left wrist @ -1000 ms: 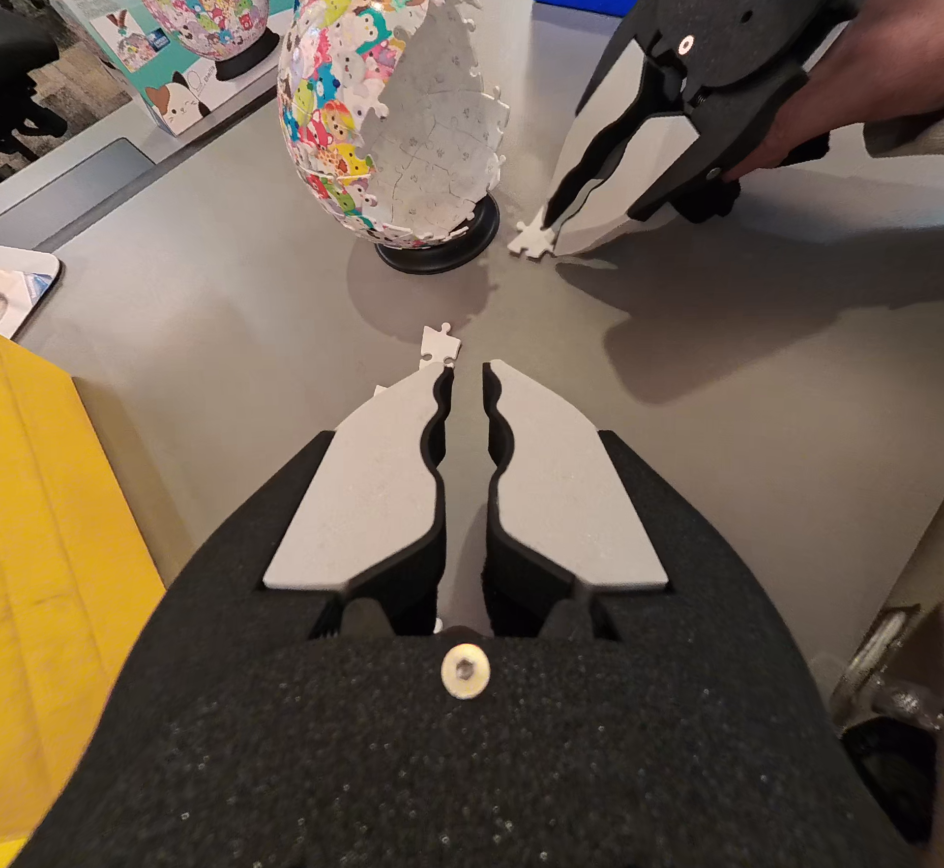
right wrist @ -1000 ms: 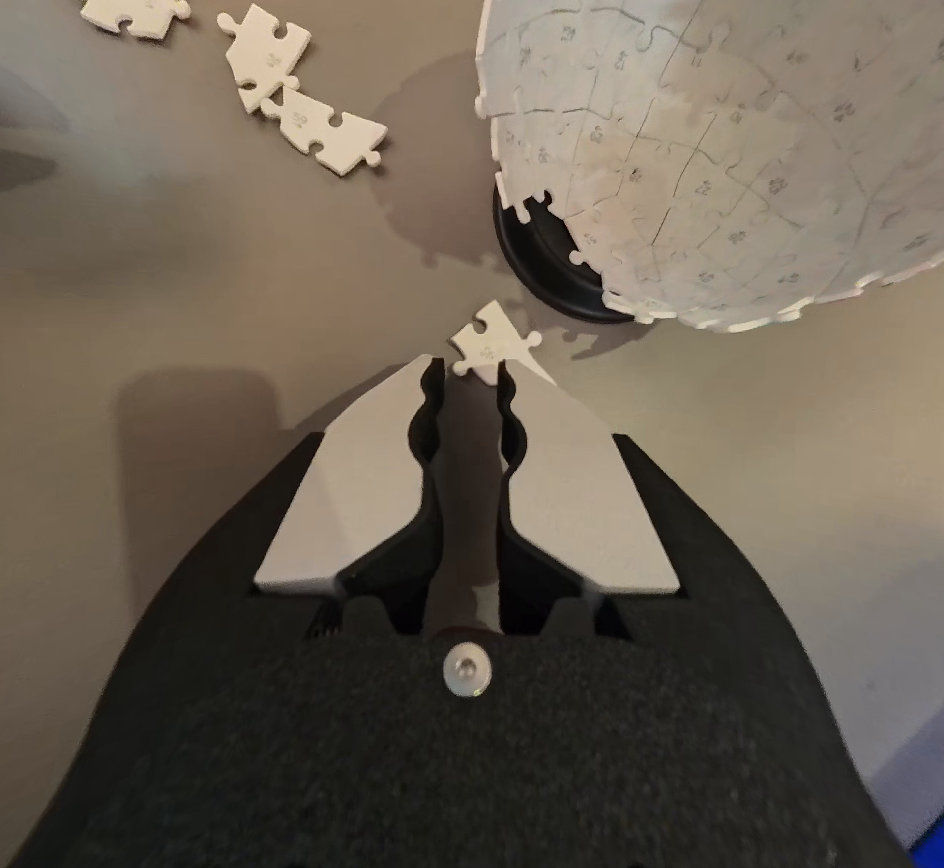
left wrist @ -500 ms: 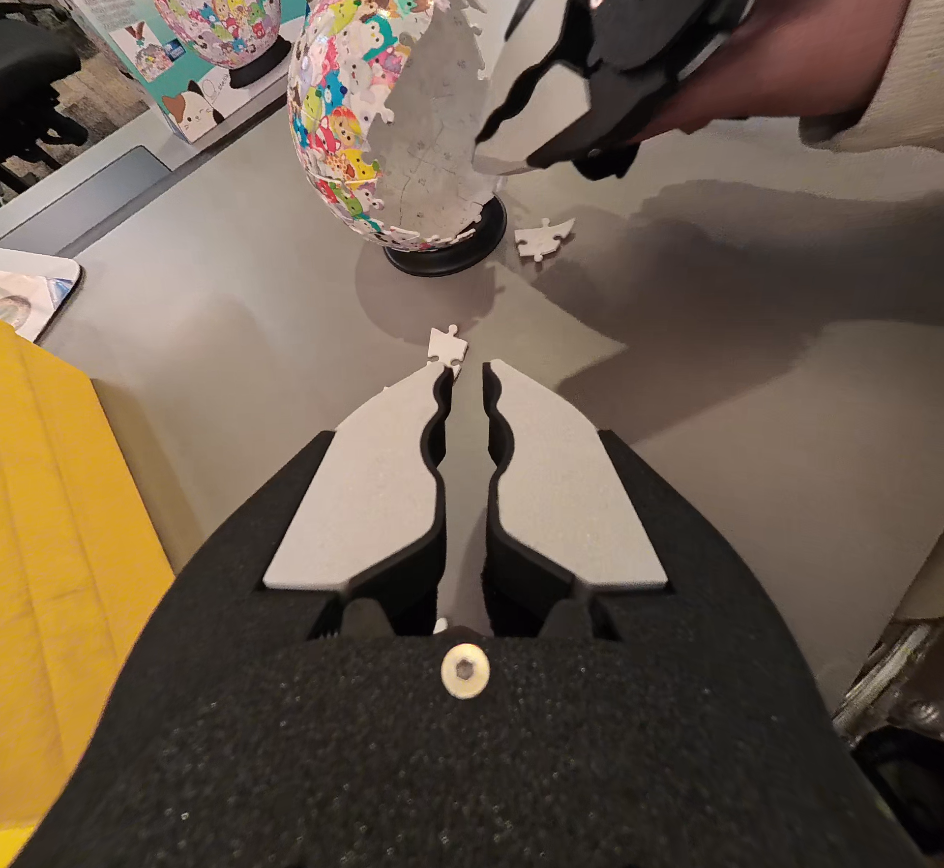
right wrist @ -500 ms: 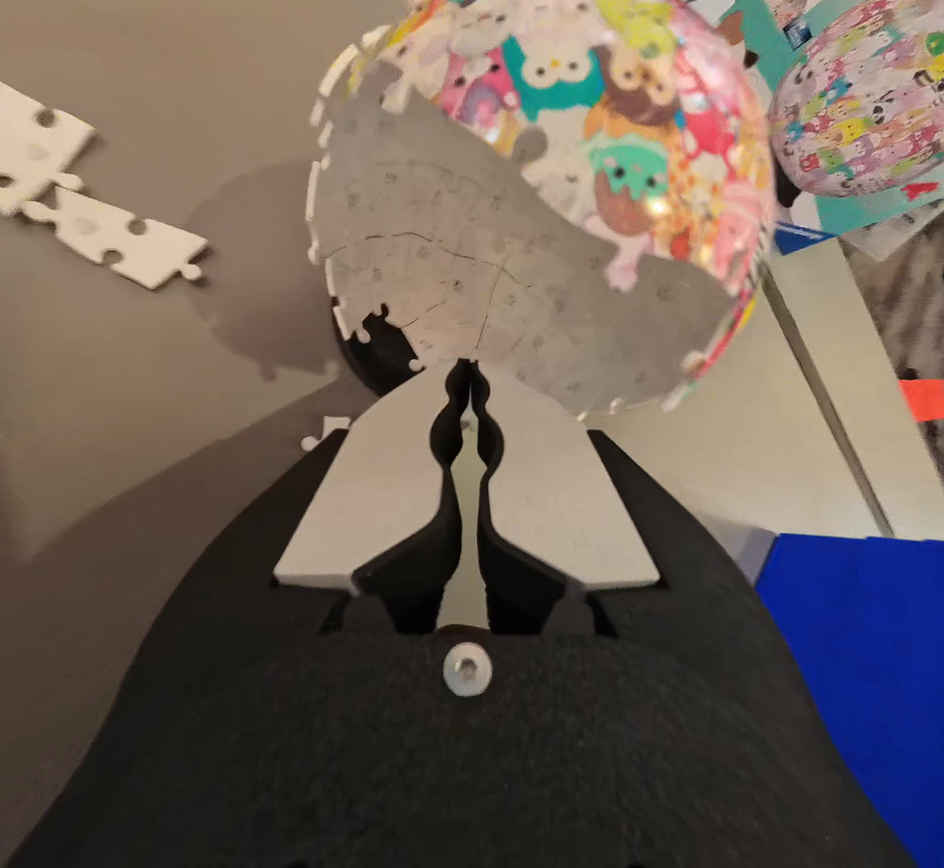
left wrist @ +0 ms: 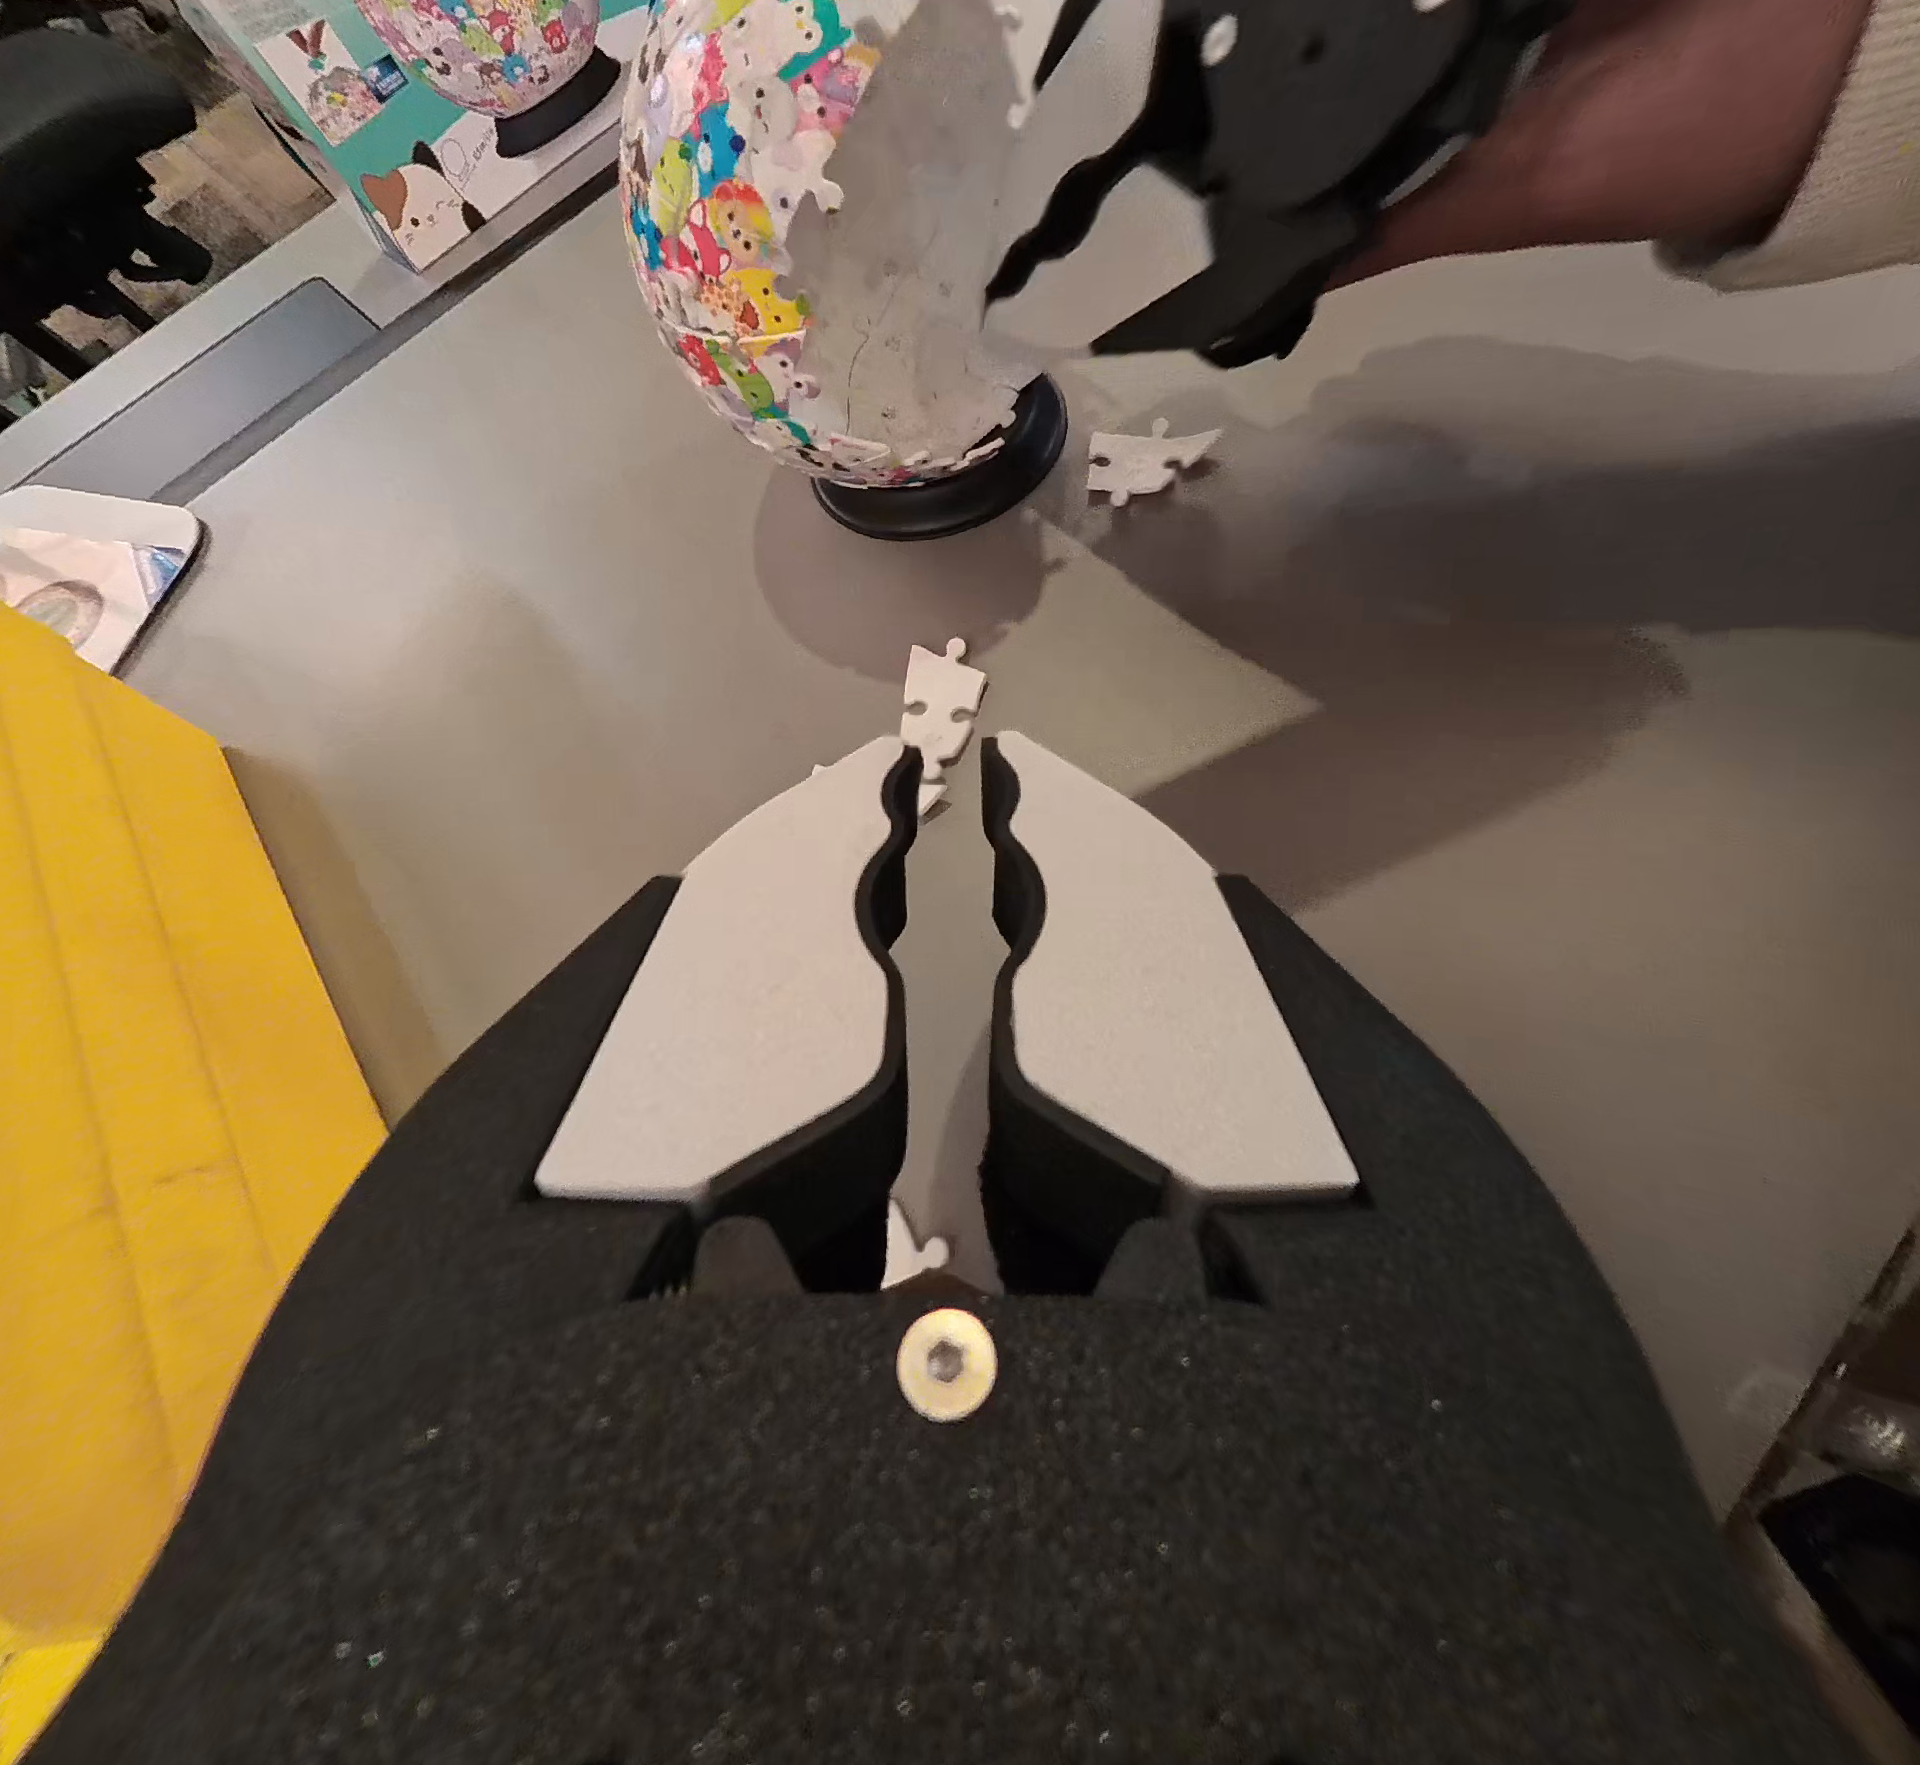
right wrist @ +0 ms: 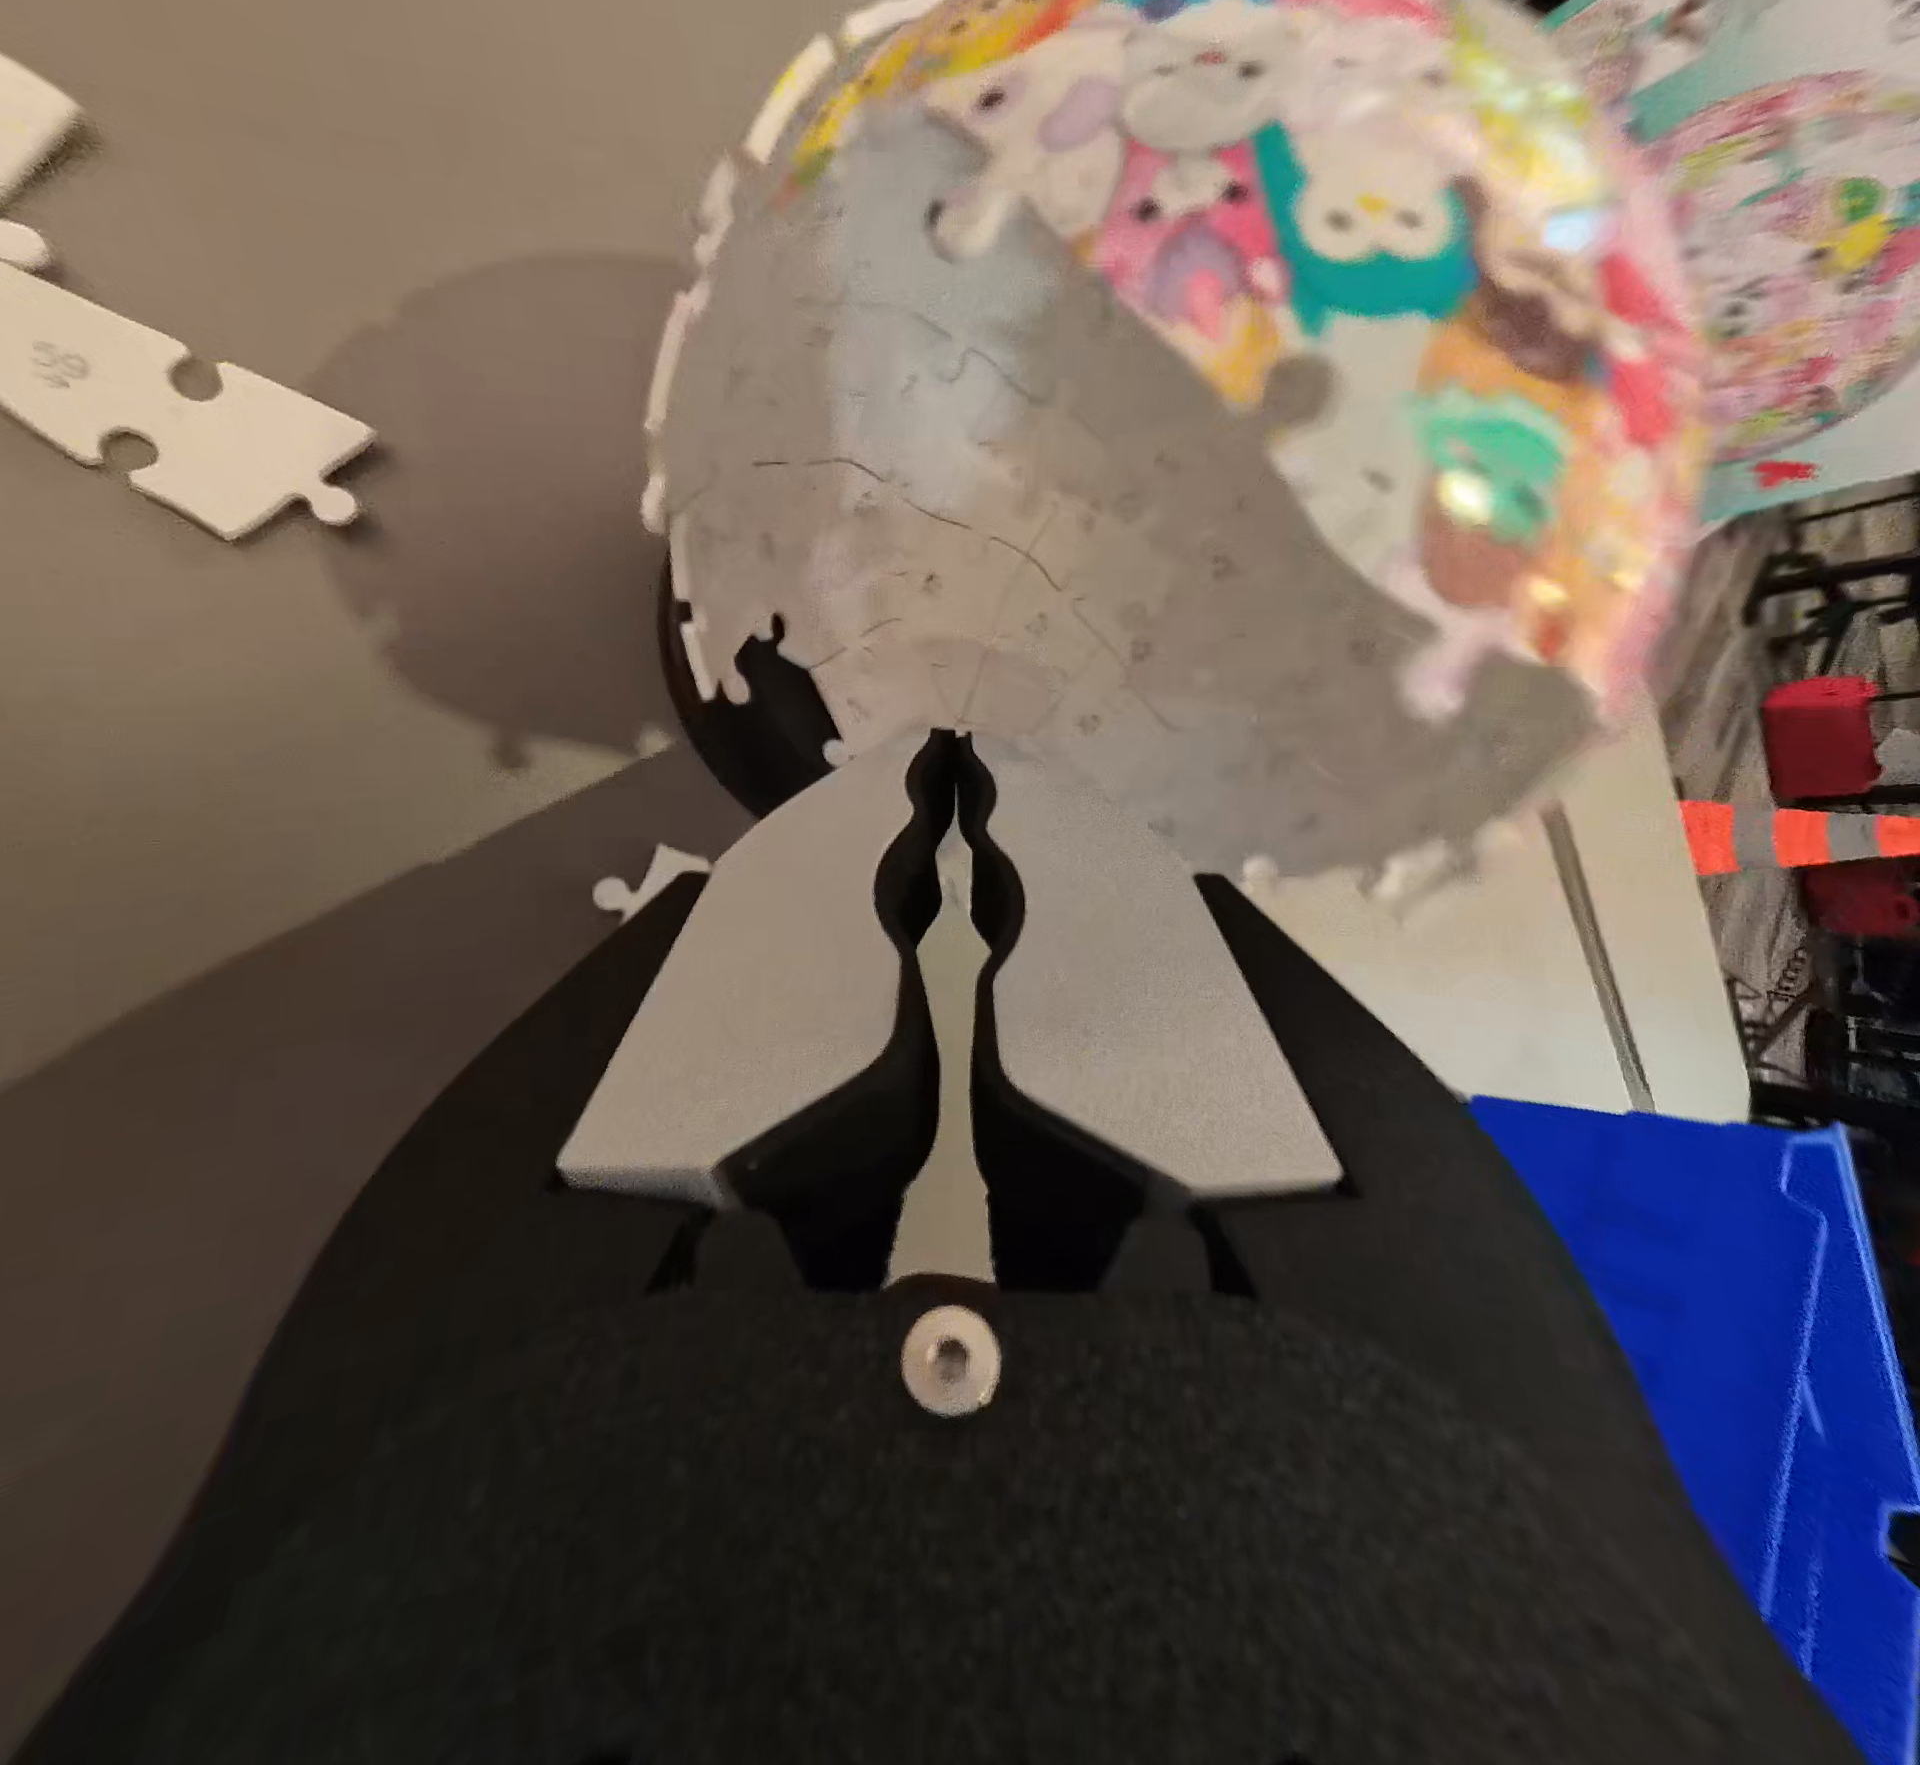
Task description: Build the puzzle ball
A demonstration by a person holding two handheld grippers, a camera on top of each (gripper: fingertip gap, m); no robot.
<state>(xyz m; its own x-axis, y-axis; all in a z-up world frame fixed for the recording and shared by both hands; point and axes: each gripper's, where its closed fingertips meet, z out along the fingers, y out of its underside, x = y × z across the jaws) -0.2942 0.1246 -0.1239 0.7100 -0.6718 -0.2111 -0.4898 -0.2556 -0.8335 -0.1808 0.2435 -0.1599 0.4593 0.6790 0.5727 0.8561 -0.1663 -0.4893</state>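
The half-built puzzle ball (left wrist: 748,209) stands on its black ring stand (left wrist: 935,500); its colourful shell faces left and its white inside faces me. My right gripper (right wrist: 954,749) is shut and empty, with its tips against the ball's (right wrist: 1039,489) white inner surface, low down. It also shows in the left wrist view (left wrist: 997,302). My left gripper (left wrist: 951,759) is open by a narrow gap and hovers low over the table. A loose white piece (left wrist: 940,702) lies just ahead of its tips. Another loose piece (left wrist: 1148,463) lies right of the stand.
The puzzle box (left wrist: 416,32) stands at the back left. A yellow surface (left wrist: 125,988) borders the grey table on the left. Joined white pieces (right wrist: 187,427) lie on the table left of the ball. A blue bin (right wrist: 1714,1352) is at the right. My right fingertips sit around 15 cm from my left ones. To reach the loose piece (left wrist: 1148,463) in a straight line is about 6 cm for my right fingers, about 15 cm for my left.
My right gripper left the loose piece on the table, shut, rose and moved to the ball's inner surface. My left gripper shifted slightly left, with the same narrow gap.
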